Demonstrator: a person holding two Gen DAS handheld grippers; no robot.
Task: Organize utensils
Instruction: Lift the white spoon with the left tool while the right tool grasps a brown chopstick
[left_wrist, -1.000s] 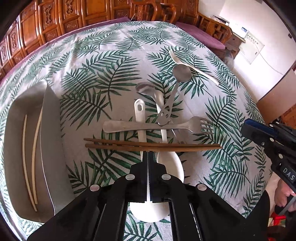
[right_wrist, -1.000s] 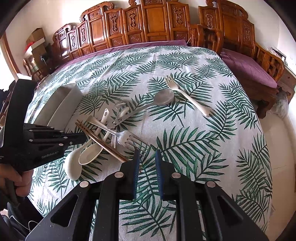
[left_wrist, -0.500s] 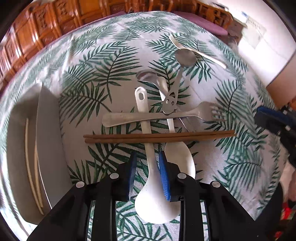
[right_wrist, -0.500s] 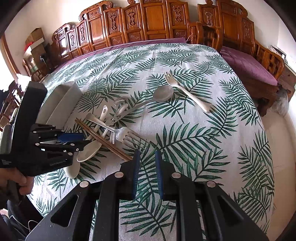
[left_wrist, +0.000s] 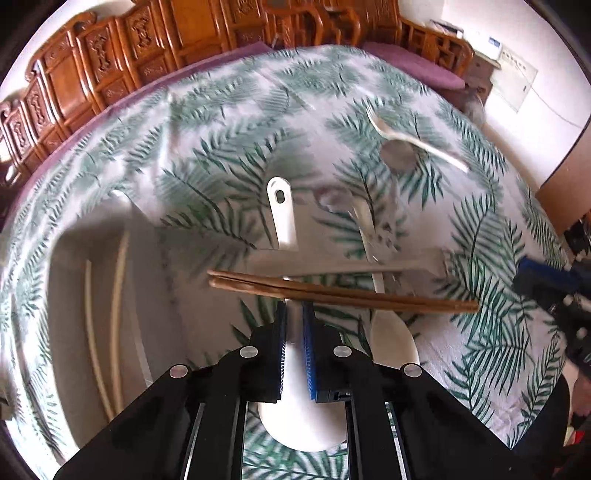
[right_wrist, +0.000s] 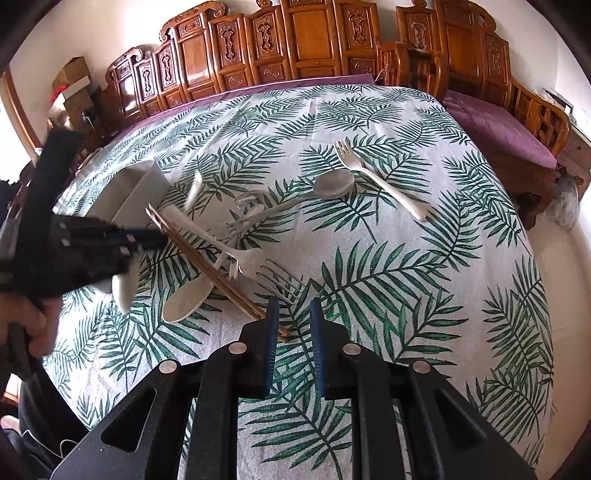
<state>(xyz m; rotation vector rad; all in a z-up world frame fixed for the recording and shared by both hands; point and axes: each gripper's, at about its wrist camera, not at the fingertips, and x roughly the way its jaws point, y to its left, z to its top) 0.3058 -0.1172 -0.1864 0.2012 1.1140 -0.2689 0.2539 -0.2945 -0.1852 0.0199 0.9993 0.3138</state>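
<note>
left wrist view: the left tongs (left_wrist: 294, 314) have just closed onto the handle of a white spoon (left_wrist: 282, 210), which lies under brown chopsticks (left_wrist: 332, 291) on the worktop (left_wrist: 221, 110), beside a tray (left_wrist: 74, 295). right wrist view: the right tongs (right_wrist: 294, 314) stand slightly apart with nothing between them, above the leaf-print cloth (right_wrist: 424, 277), just beside the chopstick tips.

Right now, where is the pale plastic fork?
In the right wrist view the pale plastic fork lies upper right on the tablecloth, just beside the metal spoon.

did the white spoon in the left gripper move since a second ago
Yes. The left gripper, its jaws just closed on the white spoon, has lifted it; its handle tip now rides up off the tablecloth, carrying the brown chopsticks.
</note>
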